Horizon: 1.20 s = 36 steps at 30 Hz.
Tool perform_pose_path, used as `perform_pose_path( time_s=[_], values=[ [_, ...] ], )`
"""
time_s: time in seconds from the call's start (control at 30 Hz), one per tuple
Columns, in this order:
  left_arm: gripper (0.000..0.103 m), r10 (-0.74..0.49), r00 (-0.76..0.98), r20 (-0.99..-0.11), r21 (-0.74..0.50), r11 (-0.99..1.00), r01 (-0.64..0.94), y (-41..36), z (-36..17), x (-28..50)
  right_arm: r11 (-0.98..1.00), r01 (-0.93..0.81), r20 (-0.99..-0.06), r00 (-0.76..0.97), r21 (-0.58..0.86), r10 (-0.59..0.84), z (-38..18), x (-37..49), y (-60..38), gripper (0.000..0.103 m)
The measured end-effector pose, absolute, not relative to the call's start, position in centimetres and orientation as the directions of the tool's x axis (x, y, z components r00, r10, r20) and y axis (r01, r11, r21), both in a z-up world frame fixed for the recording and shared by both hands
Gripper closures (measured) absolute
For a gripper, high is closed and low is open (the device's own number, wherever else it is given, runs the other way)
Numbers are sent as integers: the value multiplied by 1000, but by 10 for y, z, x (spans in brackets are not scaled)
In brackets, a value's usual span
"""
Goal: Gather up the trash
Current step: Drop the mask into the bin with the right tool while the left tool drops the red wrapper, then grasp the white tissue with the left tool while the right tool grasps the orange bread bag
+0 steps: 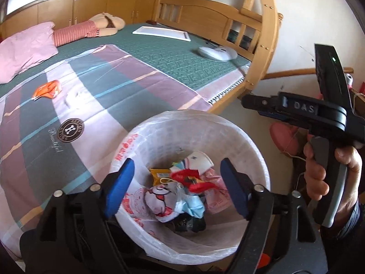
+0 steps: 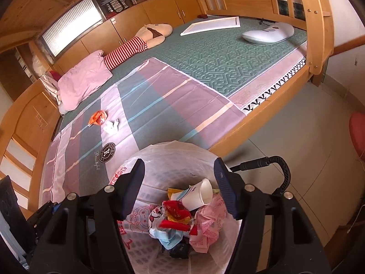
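Both grippers are hanging over the bin with their jaws spread and nothing between the pads. The left gripper [image 1: 176, 186] has its 2 blue fingers [image 1: 118, 187] wide apart, framing the pile of rubbish below. Same deal for the right gripper [image 2: 180, 188], dark blue fingers [image 2: 224, 190] apart, empty.

Right under them is the trash bin [image 1: 257, 159], lined with a whitish plastic bag with red print. Inside: a paper cup [image 2: 200, 194] lying on its side, a red wrapper [image 2: 175, 214], a crumpled pink bag [image 2: 209, 223], a blue face mask [image 1: 194, 207] and some darker stuff at the bottom.

In the left view you can also see a hand [image 1: 328, 173] gripping the other tool's handle off to the right.

Further out, the bed [image 2: 216, 61] sits just beside the bin. 2 bits of trash are still on the striped sheet [image 2: 159, 105]: an orange wrapper [image 2: 98, 117] and a crumpled white tissue [image 2: 111, 125], close together, well apart from the bin. Pink pillow [image 2: 84, 82] and a stuffed toy [image 2: 146, 36] are at the far end.
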<state>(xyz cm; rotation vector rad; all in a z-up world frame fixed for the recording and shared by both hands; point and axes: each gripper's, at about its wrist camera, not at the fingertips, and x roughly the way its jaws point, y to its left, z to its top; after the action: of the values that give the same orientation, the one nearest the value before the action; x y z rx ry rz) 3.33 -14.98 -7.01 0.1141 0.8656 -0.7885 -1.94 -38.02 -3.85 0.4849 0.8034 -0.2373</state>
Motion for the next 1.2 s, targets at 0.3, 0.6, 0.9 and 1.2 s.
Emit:
perform_pose_path(
  time_s=[0.3,0.6,0.9,1.2],
  values=[
    [24,-377,510,-774,-284,925,252,-67,-88,149,878,360,-754,657,315,1,-51,7,-378,41],
    [24,-180,555,-812,-200,979,24,-80,-139,327,885,367,-777,629,285,-11,-60,31,-394,41],
    [81,-244,437,-866,-188,968,169,-126,-207,372,913,326,-771,636,244,-21,-51,96,-396,38],
    [81,-226,555,-801,-211,973,91,-26,-116,329,980,29,-738,663,195,127,-55,254,-305,26]
  ],
)
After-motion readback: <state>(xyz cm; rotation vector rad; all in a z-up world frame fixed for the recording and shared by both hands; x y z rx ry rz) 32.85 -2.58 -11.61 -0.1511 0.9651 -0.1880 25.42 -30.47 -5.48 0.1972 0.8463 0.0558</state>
